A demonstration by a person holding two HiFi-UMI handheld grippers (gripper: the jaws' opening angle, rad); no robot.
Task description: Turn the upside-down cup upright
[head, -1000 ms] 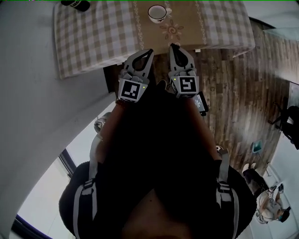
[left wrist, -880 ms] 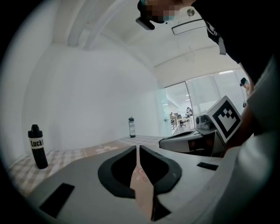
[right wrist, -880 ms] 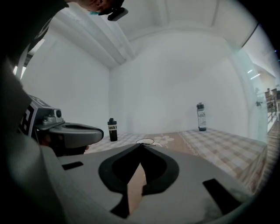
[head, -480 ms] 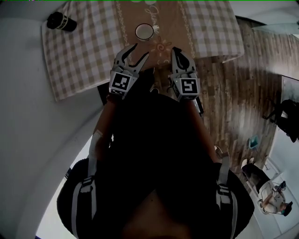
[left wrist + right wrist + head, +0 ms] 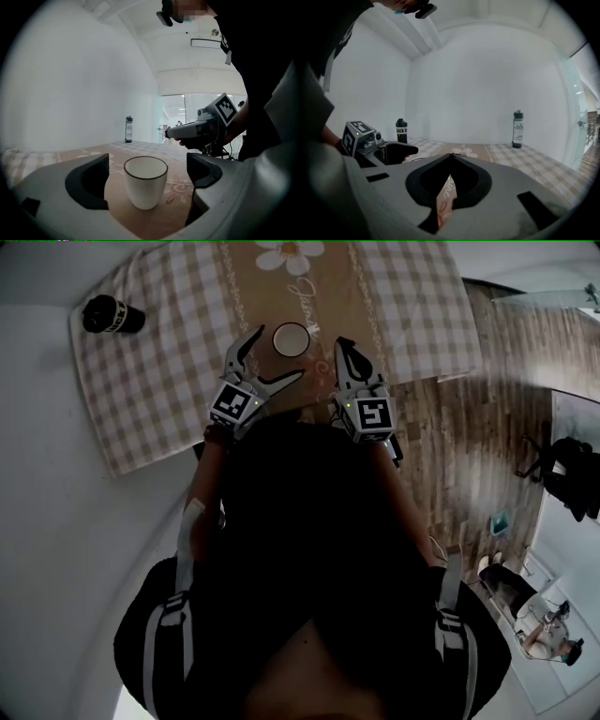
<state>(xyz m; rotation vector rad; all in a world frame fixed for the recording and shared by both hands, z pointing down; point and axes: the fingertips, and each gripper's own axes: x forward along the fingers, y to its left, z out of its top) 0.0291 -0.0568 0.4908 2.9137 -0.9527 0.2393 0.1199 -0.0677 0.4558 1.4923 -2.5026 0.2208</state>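
Left gripper view shows the left fingers [image 5: 89, 180] opening, with the cup [image 5: 146, 182] between them, untouched. A clumsy push could knock it over. Right fingers [image 5: 423, 183] are closed, empty.

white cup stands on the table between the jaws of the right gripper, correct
No, not the right gripper: the white cup stands on the table between the jaws of the left gripper, now opening, clear of it. The left gripper view shows it.

Reaching forward with the left gripper [image 5: 275, 353], opening its jaws either side of the cup [image 5: 146, 180] without touching it. Holding the right gripper [image 5: 344, 343] alongside, jaws pressed together, empty.
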